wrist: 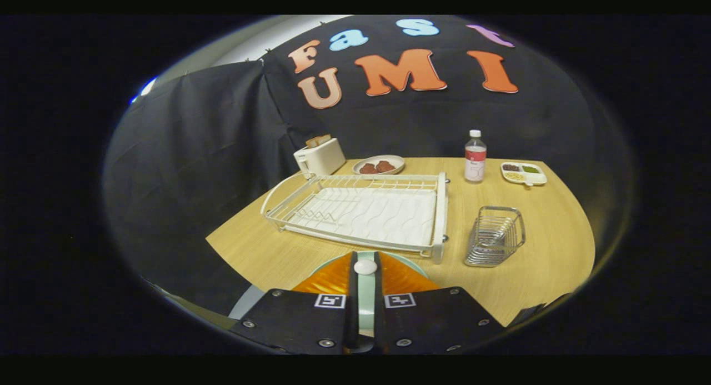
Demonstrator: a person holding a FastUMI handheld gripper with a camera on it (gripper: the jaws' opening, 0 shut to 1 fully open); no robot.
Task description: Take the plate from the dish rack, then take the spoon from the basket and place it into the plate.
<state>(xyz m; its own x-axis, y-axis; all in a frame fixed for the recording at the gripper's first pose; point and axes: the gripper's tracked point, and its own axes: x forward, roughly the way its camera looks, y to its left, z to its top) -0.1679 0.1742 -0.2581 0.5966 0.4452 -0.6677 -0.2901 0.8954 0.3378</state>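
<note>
Hand-held gripper (365, 274) at bottom centre of frame, fingers nearly together, clamped on a pale spoon handle (366, 299) running up the narrow gap between them, its rounded white end (365, 266) showing at the tips. Square black-and-white markers on both finger bases; no readable text. Gripper points level forward over the plate (414, 267), pale green rim visible just under and beside the fingertips, lying on the wooden surface (550, 251). Beyond, centre frame, the white dish rack (361, 210), nothing in it. Right of it, wire basket (494, 236), nothing seen inside. Further back: white toaster (320, 156) with bread, upper left; a dish with brown pieces (378, 164); clear bottle (475, 156) with red label, text too small to read; divided tray (524, 173), upper right. Black cloth wall behind.
</note>
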